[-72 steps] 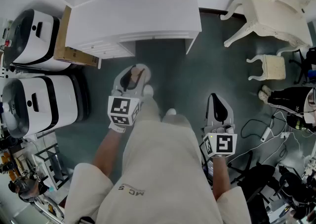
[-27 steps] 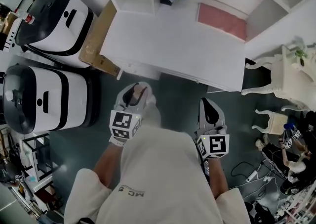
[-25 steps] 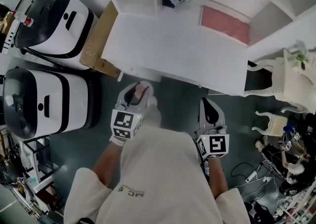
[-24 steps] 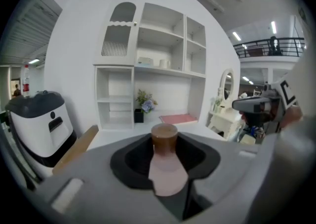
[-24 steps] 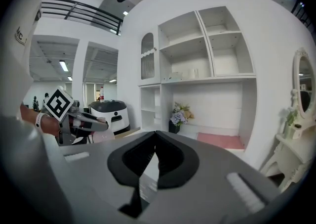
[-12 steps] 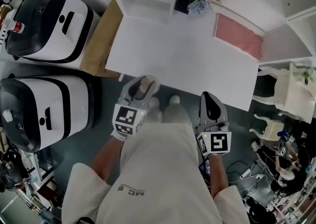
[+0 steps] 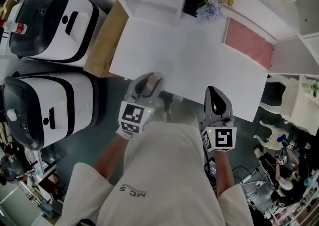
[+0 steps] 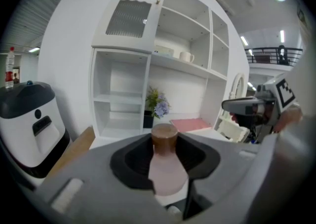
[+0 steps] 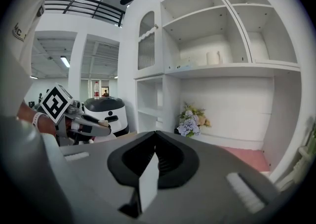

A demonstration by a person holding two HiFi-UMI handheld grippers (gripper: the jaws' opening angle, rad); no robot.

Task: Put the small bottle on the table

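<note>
Person: a cream cloth garment [image 7: 164, 170] filled the lower middle of the head view, with both forearms reaching forward from it.
Left gripper: the grey two-jaw left gripper [image 7: 149, 79], with its square-marker cube [image 7: 134, 116] behind the jaws, reached the near edge of the desk, towards the near left corner. Its black-lined jaws were clamped on either side of the bottle.
Small bottle: a pale pink frosted small bottle [image 8: 167, 168] with a brown round cap stood upright between the left jaws, carried clear of the desk top at its near edge.
Right gripper: the grey right gripper [image 7: 214, 93] lay further right along the same near edge, its tip just over it. Its jaws met at the tip with nothing between them.
Desk: the top of the white rectangular desk [image 7: 189, 65] was bare in its near half.
Mat: a pink rectangular mat [image 7: 247, 45] lay flat towards the far right corner of the desk.
Flowers: a dark pot of yellow and lilac flowers [image 7: 209, 0] stood at the far edge, left of the mat.
Shelves: a white open shelf unit [image 8: 123, 104] rose behind the far edge; a white mug [image 8: 186, 57] sat on an upper shelf.
Cardboard: a flat brown cardboard panel [image 7: 104, 40] lay along the desk's left edge.
Machines: two white domed machines with black tops, one nearer [image 7: 45, 108] and one farther [image 7: 50, 23], stood on the floor left of the cardboard.
</note>
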